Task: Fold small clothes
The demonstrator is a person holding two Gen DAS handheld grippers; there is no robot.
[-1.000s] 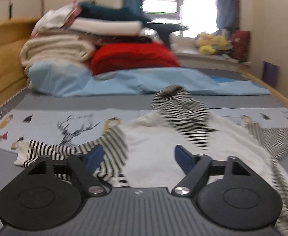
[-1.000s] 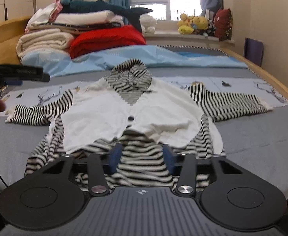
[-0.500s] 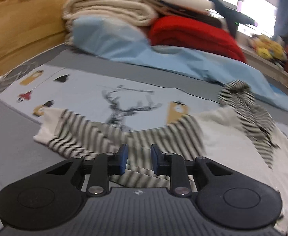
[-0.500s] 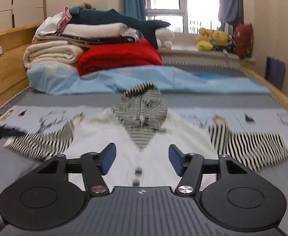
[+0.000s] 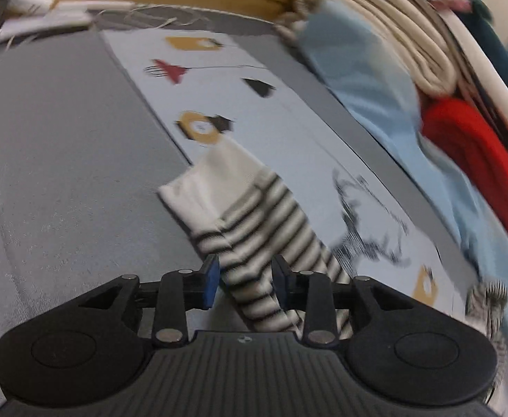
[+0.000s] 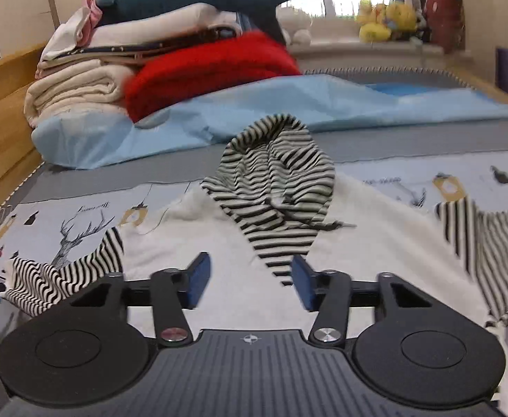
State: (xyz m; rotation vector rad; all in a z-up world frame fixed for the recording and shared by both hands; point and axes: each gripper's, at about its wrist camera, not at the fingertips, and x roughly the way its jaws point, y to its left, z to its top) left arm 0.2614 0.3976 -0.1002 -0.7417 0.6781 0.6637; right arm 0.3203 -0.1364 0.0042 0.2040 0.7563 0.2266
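A small hooded cardigan (image 6: 375,243), white with black-and-white stripes, lies spread face up on the bed, its striped hood (image 6: 281,173) folded onto the chest. My left gripper (image 5: 245,278) is low over the striped sleeve (image 5: 254,222) near its white cuff (image 5: 209,180). The sleeve runs between the jaws, which are opening, and the blue pads do not squeeze it. My right gripper (image 6: 250,283) hovers over the white chest just below the hood. Its jaws are closing with only flat cloth under the gap. The other sleeve (image 6: 480,236) lies out to the right.
Folded blankets (image 6: 90,80) and a red one (image 6: 212,66) are stacked at the head of the bed on a light blue sheet (image 6: 288,111). A wooden bed frame (image 6: 0,97) runs along the left. Plush toys (image 6: 386,21) sit on the windowsill. The printed sheet (image 5: 219,80) lies on grey bedding (image 5: 63,173).
My left gripper swung left along the sleeve toward its cuff and rolled, its jaws much narrower than at first. My right gripper moved from the hem up to the chest.
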